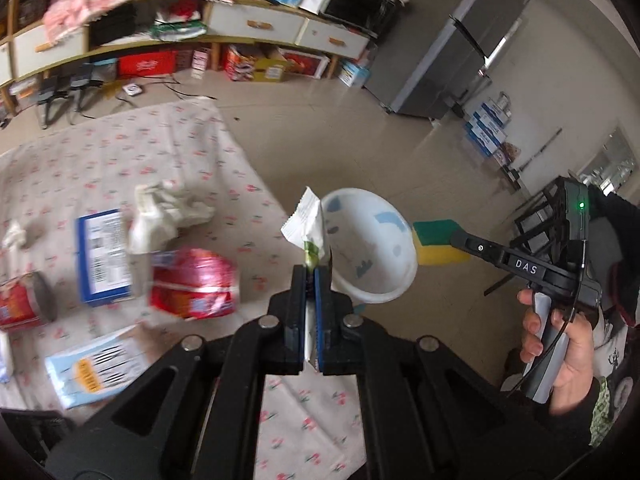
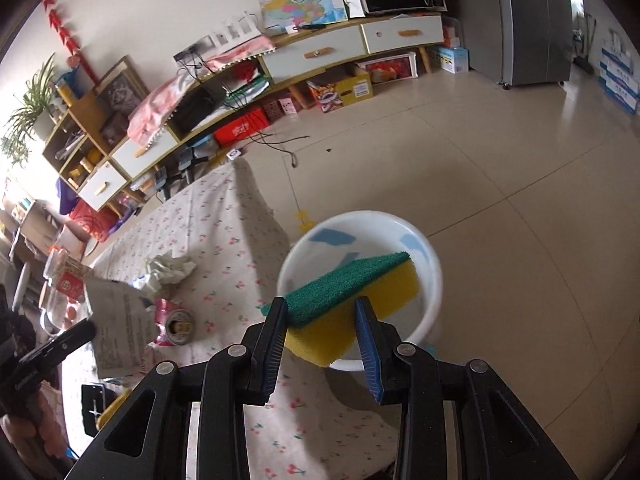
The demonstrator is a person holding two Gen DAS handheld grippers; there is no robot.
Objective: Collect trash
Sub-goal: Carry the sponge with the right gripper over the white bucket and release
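Glossy white plastic basin (image 2: pixel 434 280), rough green-topped foam sponge (image 2: pixel 352 292), matt printed cloth (image 1: pixel 224 184), shiny tiled floor (image 2: pixel 500 168).

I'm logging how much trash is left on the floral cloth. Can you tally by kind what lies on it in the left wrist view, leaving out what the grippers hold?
Crumpled white paper or tissue: 2
Red packets or cans: 2
Blue-and-white cartons or packs: 2
Total: 6; motion blur makes the kinds rough.

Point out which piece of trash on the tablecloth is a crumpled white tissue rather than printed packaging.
The crumpled white tissue beside the blue-edged box. It is plain and wadded, unlike the flat box, the red packet and the pale blue packet.
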